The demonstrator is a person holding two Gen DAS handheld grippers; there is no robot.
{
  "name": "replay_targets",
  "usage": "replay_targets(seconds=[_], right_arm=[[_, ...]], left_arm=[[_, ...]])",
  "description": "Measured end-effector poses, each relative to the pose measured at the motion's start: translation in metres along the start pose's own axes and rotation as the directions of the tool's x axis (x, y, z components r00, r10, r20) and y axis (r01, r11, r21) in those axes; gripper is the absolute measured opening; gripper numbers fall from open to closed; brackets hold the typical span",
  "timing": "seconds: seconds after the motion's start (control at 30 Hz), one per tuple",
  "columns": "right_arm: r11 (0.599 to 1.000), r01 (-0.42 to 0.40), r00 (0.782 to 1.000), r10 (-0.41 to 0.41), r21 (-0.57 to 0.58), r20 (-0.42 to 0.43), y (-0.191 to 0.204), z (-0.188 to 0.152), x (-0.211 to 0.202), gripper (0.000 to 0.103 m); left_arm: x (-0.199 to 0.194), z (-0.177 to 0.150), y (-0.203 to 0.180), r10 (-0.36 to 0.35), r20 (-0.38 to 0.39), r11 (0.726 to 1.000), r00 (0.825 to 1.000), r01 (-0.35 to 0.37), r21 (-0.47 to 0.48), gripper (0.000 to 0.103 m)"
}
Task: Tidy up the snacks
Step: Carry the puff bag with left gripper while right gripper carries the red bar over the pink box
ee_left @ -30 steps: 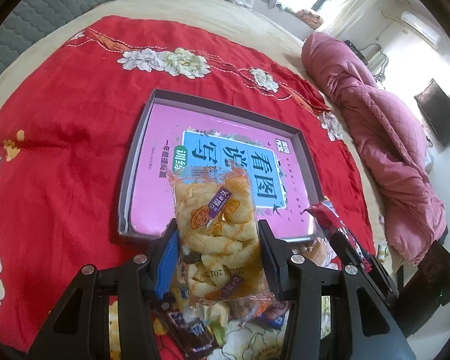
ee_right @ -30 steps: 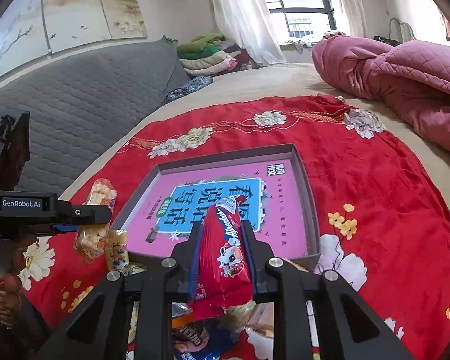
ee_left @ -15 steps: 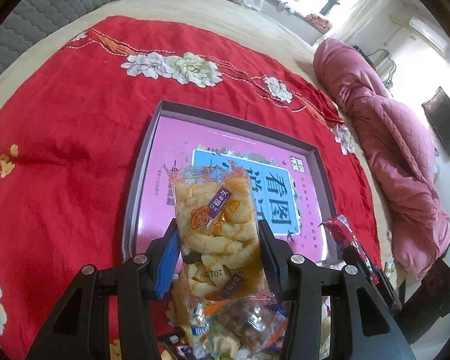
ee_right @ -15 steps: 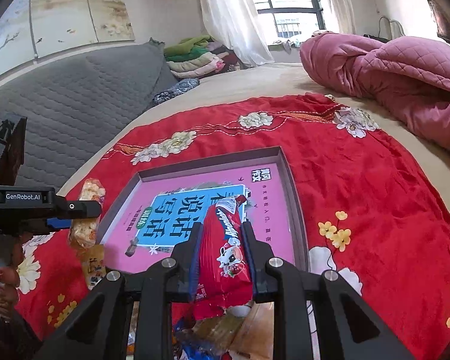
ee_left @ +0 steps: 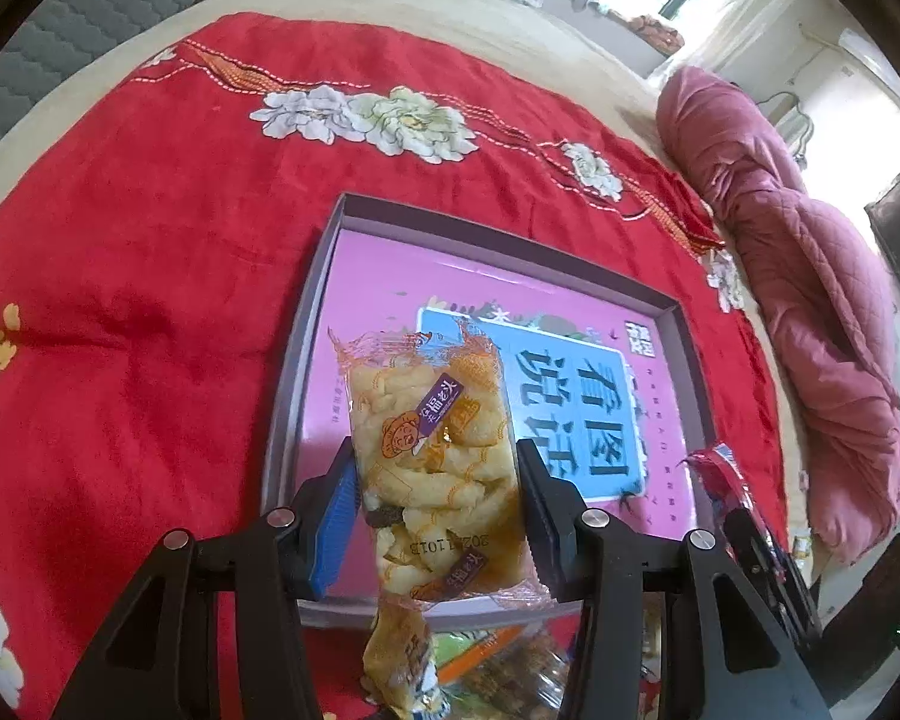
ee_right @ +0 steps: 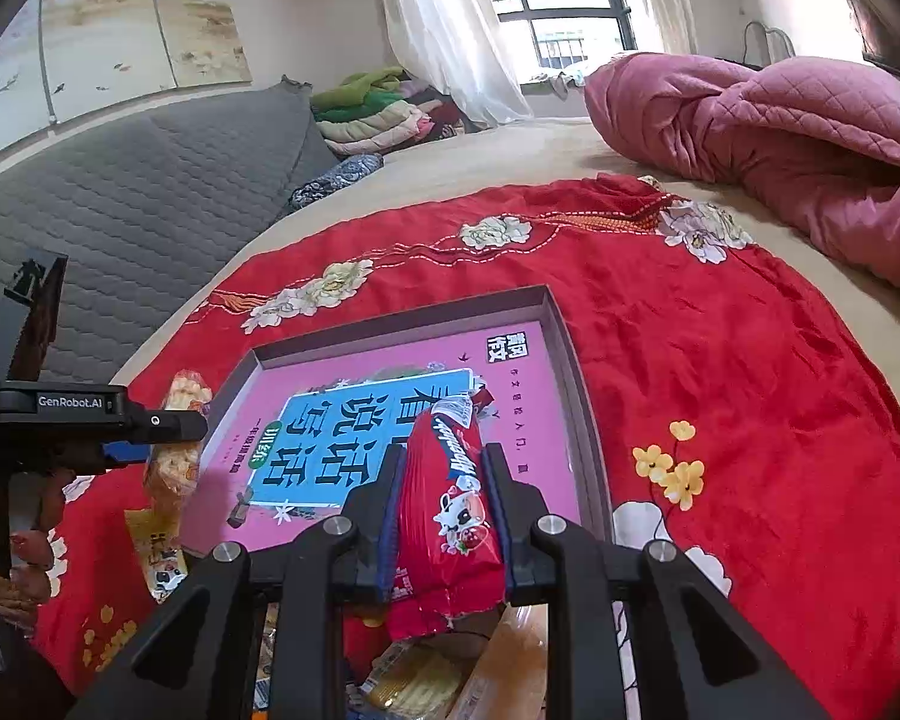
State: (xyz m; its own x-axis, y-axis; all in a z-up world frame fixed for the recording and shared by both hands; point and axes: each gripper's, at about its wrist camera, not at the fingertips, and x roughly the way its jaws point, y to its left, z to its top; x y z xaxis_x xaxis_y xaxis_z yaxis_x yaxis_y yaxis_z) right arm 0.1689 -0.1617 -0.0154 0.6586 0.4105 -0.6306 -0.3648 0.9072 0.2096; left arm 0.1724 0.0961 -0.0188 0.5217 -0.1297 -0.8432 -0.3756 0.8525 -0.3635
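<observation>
Both grippers carry 1 snack each toward the shallow box (ee_left: 669, 306) on the red cloth (ee_left: 150, 276): left gripper (ee_left: 435, 510) jaws pinch a yellow puff packet (ee_left: 432, 450), right gripper (ee_right: 444, 516) jaws clamp narrowly on a red wrapper (ee_right: 450, 492), held upright, probably for tidy placing inside.

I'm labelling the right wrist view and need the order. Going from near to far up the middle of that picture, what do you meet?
Loose snack packets → red snack packet in the right gripper → pink-lined box tray → red floral cloth → beige bed cover → window.
</observation>
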Motion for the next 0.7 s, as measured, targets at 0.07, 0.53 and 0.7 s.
replay_targets(seconds=[0.07, 0.53, 0.7], right_arm=[[1.000, 0.004, 1.000, -0.004, 0.002, -0.003, -0.001, 0.000, 0.002, 0.025], [0.999, 0.037, 0.999, -0.037, 0.023, -0.009, -0.007, 0.000, 0.014, 0.025], [0.999, 0.048, 0.999, -0.047, 0.023, -0.015, -0.007, 0.001, 0.019, 0.025]], left_arm=[[0.003, 0.003, 0.000, 0.002, -0.003, 1.000, 1.000, -0.002, 0.001, 0.051], [0.030, 0.013, 0.011, 0.062, -0.033, 0.998, 0.997, -0.063, -0.004, 0.051], [0.039, 0.009, 0.013, 0.075, -0.053, 0.997, 0.996, -0.075, 0.007, 0.051]])
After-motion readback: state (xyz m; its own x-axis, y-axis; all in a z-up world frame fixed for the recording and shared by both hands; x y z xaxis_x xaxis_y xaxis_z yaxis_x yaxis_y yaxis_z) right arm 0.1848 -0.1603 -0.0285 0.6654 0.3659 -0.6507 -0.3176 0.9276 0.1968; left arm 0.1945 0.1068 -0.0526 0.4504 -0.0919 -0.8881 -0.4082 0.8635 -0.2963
